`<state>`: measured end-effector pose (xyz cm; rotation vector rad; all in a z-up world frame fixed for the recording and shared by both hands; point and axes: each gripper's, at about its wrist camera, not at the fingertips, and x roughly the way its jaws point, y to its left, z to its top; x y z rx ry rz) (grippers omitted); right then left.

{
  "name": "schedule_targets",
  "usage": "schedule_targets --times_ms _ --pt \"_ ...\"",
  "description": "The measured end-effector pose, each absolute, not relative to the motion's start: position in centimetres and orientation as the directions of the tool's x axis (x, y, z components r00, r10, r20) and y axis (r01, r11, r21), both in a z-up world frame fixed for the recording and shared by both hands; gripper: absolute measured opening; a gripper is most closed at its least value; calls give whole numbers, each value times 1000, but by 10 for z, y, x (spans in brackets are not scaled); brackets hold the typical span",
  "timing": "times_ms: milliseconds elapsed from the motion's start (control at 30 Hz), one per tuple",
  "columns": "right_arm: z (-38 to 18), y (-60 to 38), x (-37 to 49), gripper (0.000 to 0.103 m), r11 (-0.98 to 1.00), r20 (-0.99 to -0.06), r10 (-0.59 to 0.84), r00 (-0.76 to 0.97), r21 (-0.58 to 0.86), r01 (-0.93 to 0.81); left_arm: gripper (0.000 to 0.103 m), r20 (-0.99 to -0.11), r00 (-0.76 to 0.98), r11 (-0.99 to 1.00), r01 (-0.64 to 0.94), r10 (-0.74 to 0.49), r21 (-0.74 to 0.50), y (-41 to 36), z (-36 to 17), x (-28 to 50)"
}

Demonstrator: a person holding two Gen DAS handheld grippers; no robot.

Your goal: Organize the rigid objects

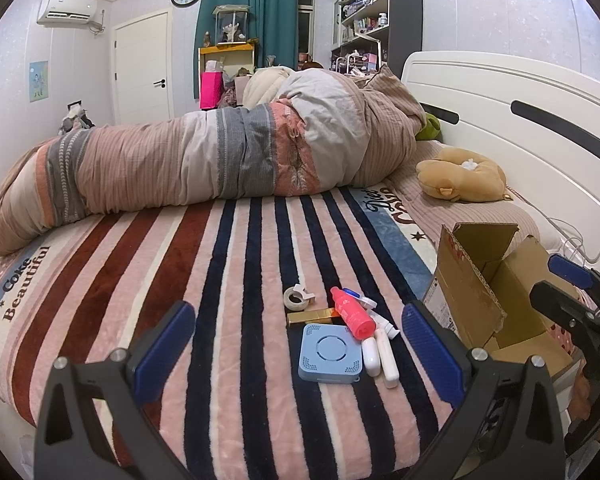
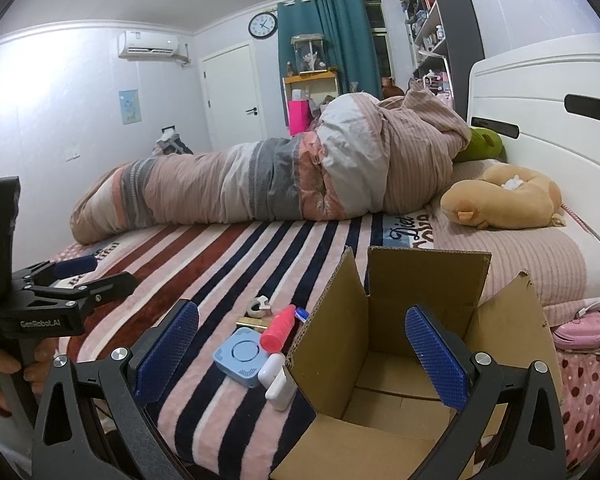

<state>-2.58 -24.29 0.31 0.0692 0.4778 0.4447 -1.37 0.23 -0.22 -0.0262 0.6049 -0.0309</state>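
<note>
Two claws hang above the striped plush blanket (image 1: 236, 320) on the bed, both spread wide and gripping nothing. Between the fingers of the left claw (image 1: 300, 344) lies a cluster of small items: a light-blue square plastic gadget (image 1: 329, 354), a red-pink plastic bottle (image 1: 350, 314) tilted across a gold rectangular bar (image 1: 310, 315), two white oblong cases (image 1: 380, 354) touching the gadget's right edge, and a grey tape roll (image 1: 298, 296) just behind. The right claw (image 2: 302, 354) hovers over an open brown cardboard box (image 2: 396, 364) standing just beside the cluster, its flaps up and its inside bare.
</note>
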Motion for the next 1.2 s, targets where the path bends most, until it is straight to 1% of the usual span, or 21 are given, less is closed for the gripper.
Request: schedule_targets --times_ms 300,500,667,700,767,800,833,867,933,1033,1167,1200 --pt "0 -245 -26 103 892 -421 452 787 190 -411 102 -568 822 999 22 -39 -36 3 -2 -14" --pt "0 -244 -24 103 895 -433 445 784 186 -405 102 -567 823 999 29 -44 -36 7 -4 -15" --pt "8 -227 -29 103 913 -438 403 804 124 -389 102 -562 825 997 40 -67 -59 23 -10 -16" --pt "10 -222 -30 100 911 -436 404 804 114 -395 102 -559 826 997 45 -72 -61 29 -12 -15" --pt "14 -206 -32 89 905 -429 413 803 96 -414 102 -558 827 998 44 -65 -52 44 -16 -14" --pt "15 -196 -31 87 900 -429 421 799 87 -428 102 -558 828 998 43 -63 -49 50 -18 -12" --pt "14 -185 -31 82 891 -434 434 789 77 -448 102 -558 828 998 40 -59 -45 60 -21 -11" --pt "10 -170 -30 76 876 -446 454 771 68 -477 102 -560 827 998 39 -56 -42 66 -24 -9" --pt "-1 -145 -25 71 849 -476 491 729 78 -522 102 -570 820 998 47 -60 -37 82 -34 -3" --pt "-36 -111 -7 71 818 -554 532 641 141 -558 102 -606 790 995 81 -96 -52 102 -55 14" --pt "-96 -89 27 71 837 -670 498 551 206 -507 102 -654 742 989 111 -150 -100 117 -88 34" --pt "-106 -88 35 71 847 -686 485 542 213 -488 102 -661 731 986 120 -169 -119 119 -96 39"
